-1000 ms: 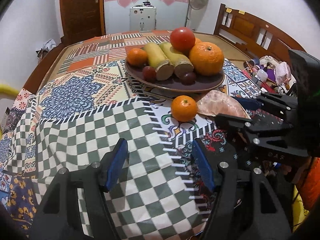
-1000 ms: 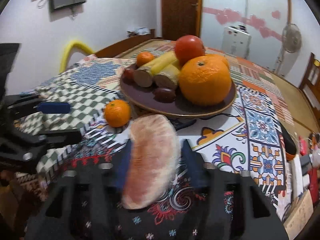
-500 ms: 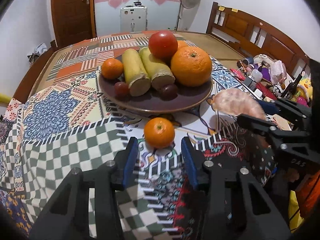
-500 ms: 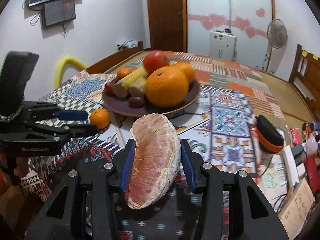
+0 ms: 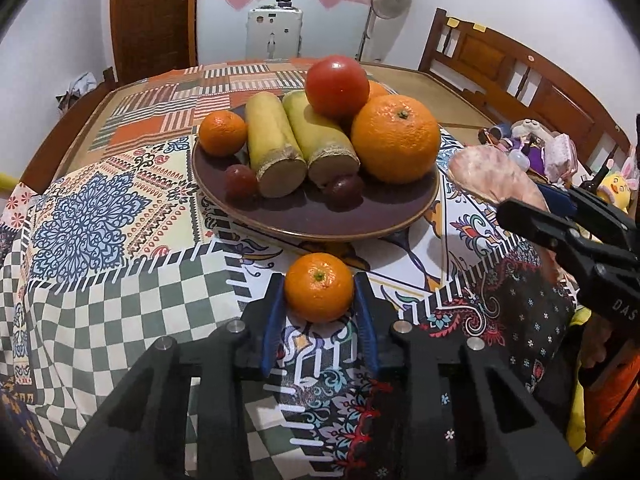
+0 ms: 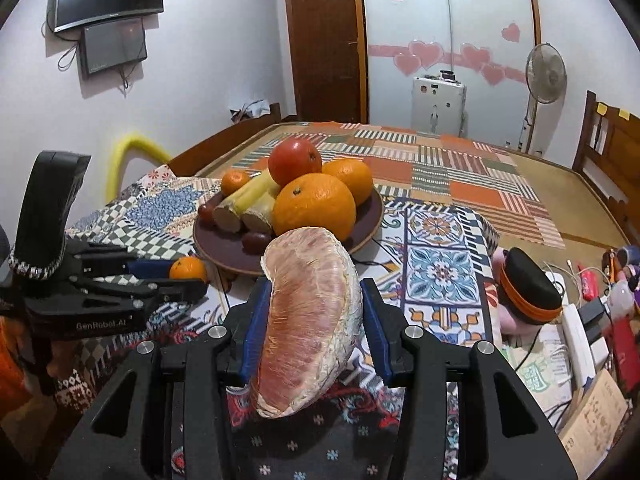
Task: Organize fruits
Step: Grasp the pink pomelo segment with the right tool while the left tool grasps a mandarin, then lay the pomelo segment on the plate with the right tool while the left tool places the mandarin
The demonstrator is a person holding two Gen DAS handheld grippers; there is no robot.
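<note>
The left gripper [image 5: 319,292] closes its blue pads around a small orange mandarin [image 5: 319,287] resting on the patterned tablecloth [image 5: 120,280], just near of the dark brown fruit plate [image 5: 400,216]. To the right, the right gripper [image 6: 310,312] grips a peeled pink pomelo segment [image 6: 310,320] above the cloth.

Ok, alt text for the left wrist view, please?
The left gripper brackets a small orange mandarin on the patterned tablecloth, before a brown plate of fruit. At right, the right gripper holds a peeled pink pomelo segment.
</note>
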